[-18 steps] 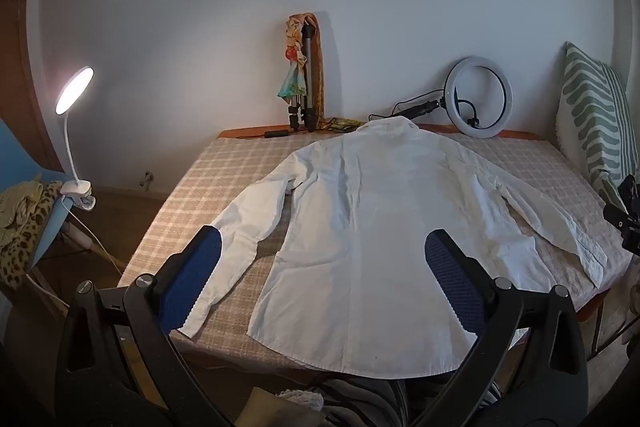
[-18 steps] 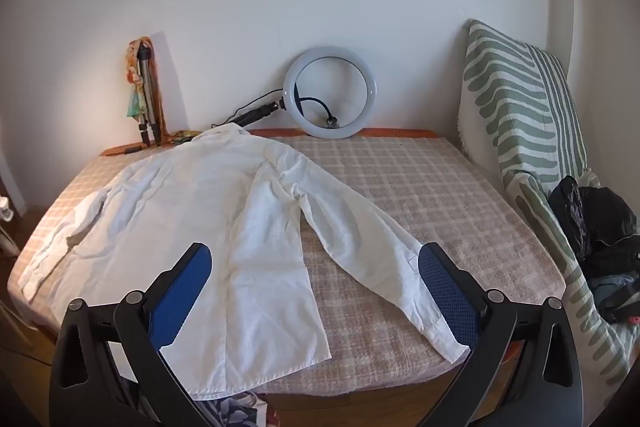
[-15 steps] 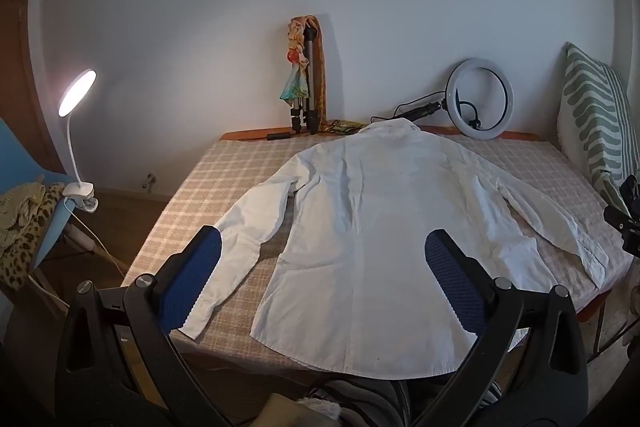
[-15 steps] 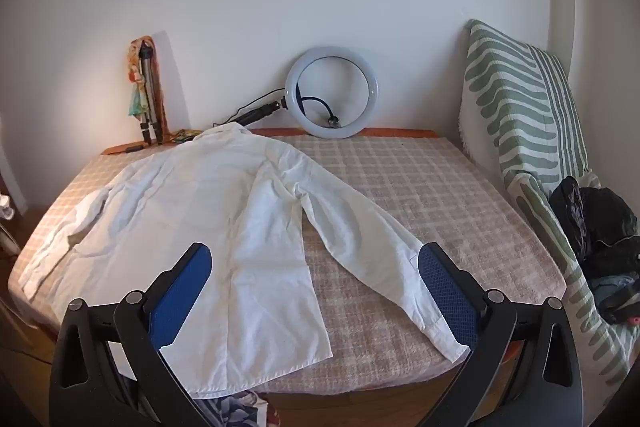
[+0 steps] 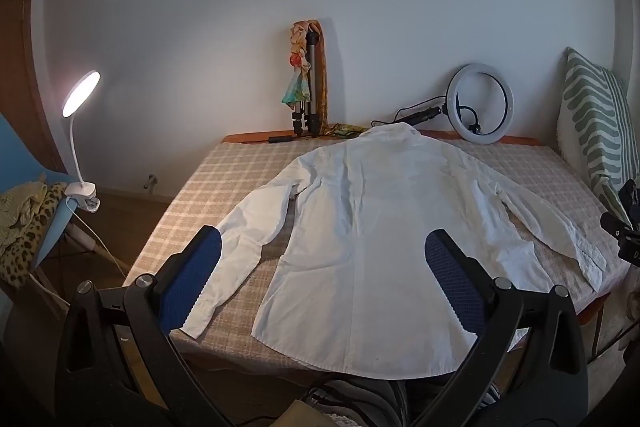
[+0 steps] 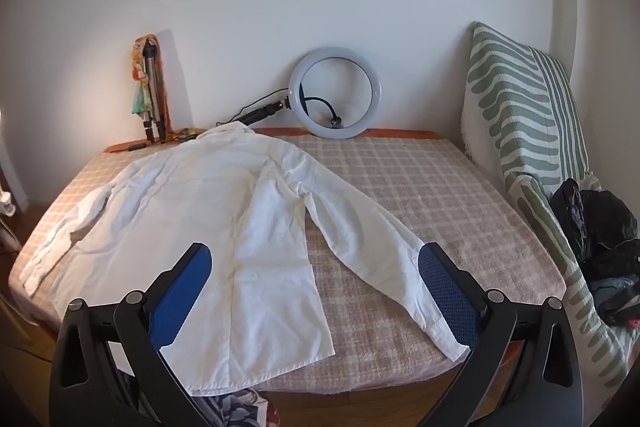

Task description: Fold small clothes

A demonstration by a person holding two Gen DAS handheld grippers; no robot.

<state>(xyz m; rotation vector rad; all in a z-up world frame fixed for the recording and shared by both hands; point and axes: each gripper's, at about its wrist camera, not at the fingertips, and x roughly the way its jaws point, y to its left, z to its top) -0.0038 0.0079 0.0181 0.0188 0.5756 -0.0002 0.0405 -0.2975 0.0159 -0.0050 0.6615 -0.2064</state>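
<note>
white shirt (image 5: 372,223) lies spread flat, what looks like back up, on the checked bed cover (image 6: 420,183), collar toward the far wall, hem at the near edge, so its long axis runs straight away from both grippers; both sleeves angled out and down toward the near corners

left gripper (image 5: 322,277) hangs above the near edge, jaws wide apart, nothing between them; left sleeve cuff (image 5: 200,319) sits just under/beside its left pad, hem spans the gap
right gripper (image 6: 314,291) same story, jaws spread wide and empty, right sleeve cuff (image 6: 440,331) just inside its right pad

judgement: folding not started. each arm is nearer its own sleeve, so sleeve-in folds are the natural first move; fabric is thin and wrinkled, likely to drag

room, big to small: plain white wall, striped green cushion (image 6: 520,99) on the right, dark clothes pile (image 6: 596,227) below it, ring light (image 6: 334,93) and folded tripod (image 5: 310,83) against the wall behind the collar, clip lamp (image 5: 80,95) lit on the left
</note>
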